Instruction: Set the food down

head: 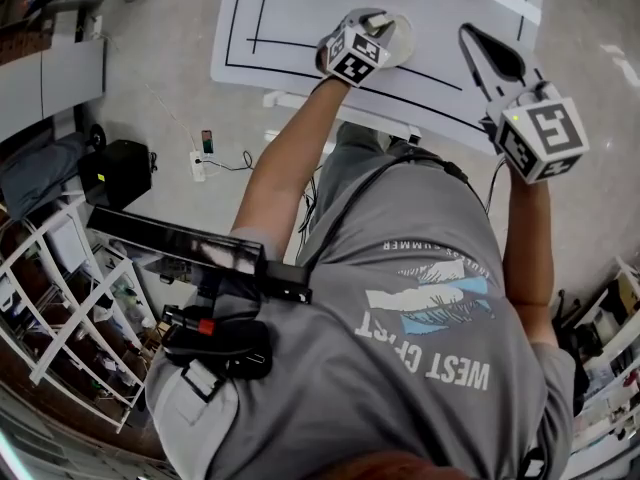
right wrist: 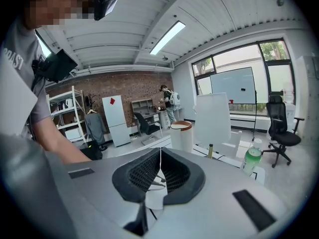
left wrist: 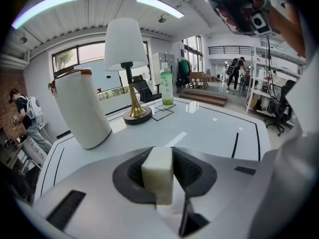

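A pale, whitish block of food (left wrist: 158,172) stands upright between the jaws of my left gripper (left wrist: 160,179), which is shut on it. From the head view that gripper (head: 372,30) hangs over the near part of the white table (head: 300,18), above a round white shape that I cannot identify. The table's black-lined top (left wrist: 209,128) stretches out just beyond the block. My right gripper (head: 470,36) is held off to the right over the table's near edge. Its jaws (right wrist: 160,168) meet in a thin line with nothing between them.
On the table stand a white cylinder with a brown rim (left wrist: 82,108), a lamp with a gold foot (left wrist: 127,59) and a green bottle (left wrist: 166,83). White shelves (head: 60,298) and a black bag (head: 118,173) are on the floor to the left.
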### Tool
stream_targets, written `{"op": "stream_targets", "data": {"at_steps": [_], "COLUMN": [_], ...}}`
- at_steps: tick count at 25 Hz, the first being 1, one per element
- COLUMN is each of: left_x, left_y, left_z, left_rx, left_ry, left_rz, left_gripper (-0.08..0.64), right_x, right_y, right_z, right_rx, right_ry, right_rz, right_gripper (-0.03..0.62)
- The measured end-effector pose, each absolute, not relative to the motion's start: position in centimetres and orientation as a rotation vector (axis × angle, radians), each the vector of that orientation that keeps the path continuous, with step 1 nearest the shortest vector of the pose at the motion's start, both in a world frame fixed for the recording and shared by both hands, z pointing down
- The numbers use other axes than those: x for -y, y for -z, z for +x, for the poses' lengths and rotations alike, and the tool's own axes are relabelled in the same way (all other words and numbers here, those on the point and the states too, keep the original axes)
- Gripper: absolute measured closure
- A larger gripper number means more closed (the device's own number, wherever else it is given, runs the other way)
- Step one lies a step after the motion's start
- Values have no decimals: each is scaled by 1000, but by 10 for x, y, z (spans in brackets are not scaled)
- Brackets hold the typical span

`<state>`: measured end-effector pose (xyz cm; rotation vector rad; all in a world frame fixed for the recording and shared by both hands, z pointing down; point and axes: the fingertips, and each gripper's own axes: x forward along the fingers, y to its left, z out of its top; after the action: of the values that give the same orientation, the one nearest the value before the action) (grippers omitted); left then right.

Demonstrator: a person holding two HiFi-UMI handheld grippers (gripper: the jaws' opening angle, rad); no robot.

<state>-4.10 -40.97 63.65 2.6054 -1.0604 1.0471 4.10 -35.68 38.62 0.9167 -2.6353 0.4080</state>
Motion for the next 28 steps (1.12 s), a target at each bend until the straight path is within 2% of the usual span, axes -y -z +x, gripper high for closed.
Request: {"op": "stream_targets", "data": {"at_steps": [14, 28], "left_x": [401, 395], "left_y": [-667, -676], "left_z": [-36, -25], "left_rx": [1059, 1060], "left_ry": [-1326, -1456], "left_rz": [2654, 2690], "left_gripper": [467, 465], "right_x": [354, 349], "right_y": [-395, -401], "right_z": [44, 50], "right_rx": [2603, 2587], "right_ry": [-416, -429], "right_rz": [921, 904], "right_gripper": [584, 584]}}
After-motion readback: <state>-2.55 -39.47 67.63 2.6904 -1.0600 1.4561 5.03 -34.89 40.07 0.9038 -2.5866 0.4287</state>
